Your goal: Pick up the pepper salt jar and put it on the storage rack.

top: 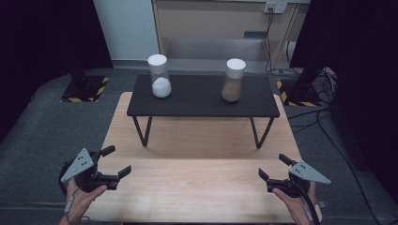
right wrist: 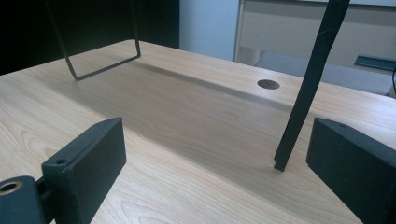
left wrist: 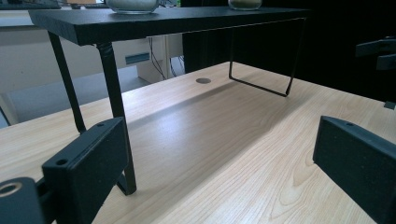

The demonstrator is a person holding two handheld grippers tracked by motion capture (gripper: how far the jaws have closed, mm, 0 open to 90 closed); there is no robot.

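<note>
Two clear jars with white lids stand on a low black shelf (top: 202, 105) at the far side of the wooden table (top: 197, 187). The left jar (top: 159, 76) holds a white substance, the right jar (top: 233, 80) a brownish one. My left gripper (top: 116, 162) hovers open near the table's front left, held by a hand. My right gripper (top: 274, 167) stands open at the front right, also in a hand. Nothing lies between either pair of jaws. In the left gripper view the jar bottoms (left wrist: 132, 5) peek over the shelf top (left wrist: 154, 21).
The shelf rests on thin black wire legs (top: 142, 131) with open room beneath. A round cable hole (right wrist: 268, 84) is set in the tabletop. Grey carpet surrounds the table, with black stands and cables (top: 324, 117) at the right and a wooden cabinet behind.
</note>
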